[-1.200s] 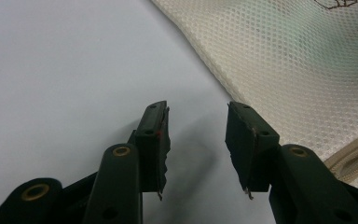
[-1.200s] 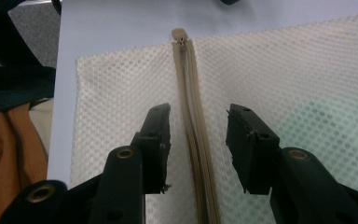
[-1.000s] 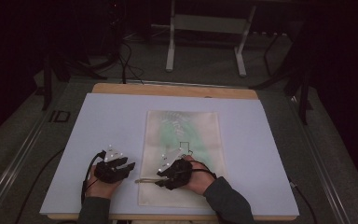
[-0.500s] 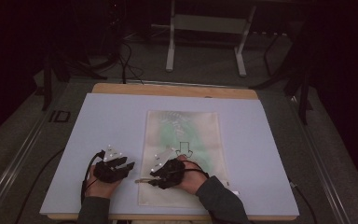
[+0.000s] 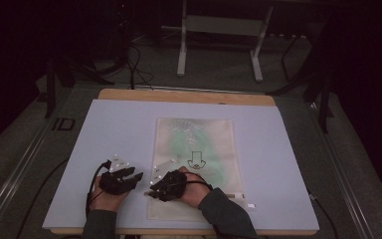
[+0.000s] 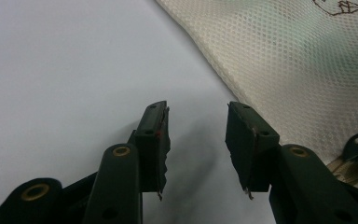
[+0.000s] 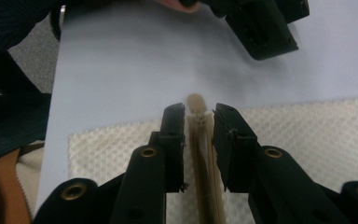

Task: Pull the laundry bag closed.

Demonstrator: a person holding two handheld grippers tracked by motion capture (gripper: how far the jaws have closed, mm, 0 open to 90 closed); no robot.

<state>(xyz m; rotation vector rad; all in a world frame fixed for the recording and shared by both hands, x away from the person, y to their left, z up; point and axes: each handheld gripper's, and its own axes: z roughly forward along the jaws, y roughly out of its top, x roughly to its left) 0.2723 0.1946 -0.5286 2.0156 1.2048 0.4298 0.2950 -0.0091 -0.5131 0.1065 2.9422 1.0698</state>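
A cream mesh bag (image 5: pixel 194 144) with a green shape inside and a black printed mark (image 5: pixel 195 160) lies flat on the white table (image 5: pixel 119 124). My right gripper (image 5: pixel 151 191) sits at the bag's near left corner. In the right gripper view its jaws (image 7: pixel 199 112) are shut on the beige zipper strip (image 7: pixel 205 177), whose rounded pull end (image 7: pixel 196 101) pokes out past the tips. My left gripper (image 5: pixel 137 177) rests just left of the bag, open with nothing between its jaws (image 6: pixel 196 109), over bare table beside the mesh edge (image 6: pixel 298 60).
The two grippers are close together, and the left one (image 7: pixel 261 28) shows ahead in the right gripper view. A metal stand (image 5: pixel 219 45) and cables lie on the floor beyond the table's far wooden edge (image 5: pixel 189 95). A dark sleeve (image 7: pixel 9 116) lies at that view's left.
My right gripper has slid left along the bag's near edge toward the left gripper. The left gripper has stayed in place.
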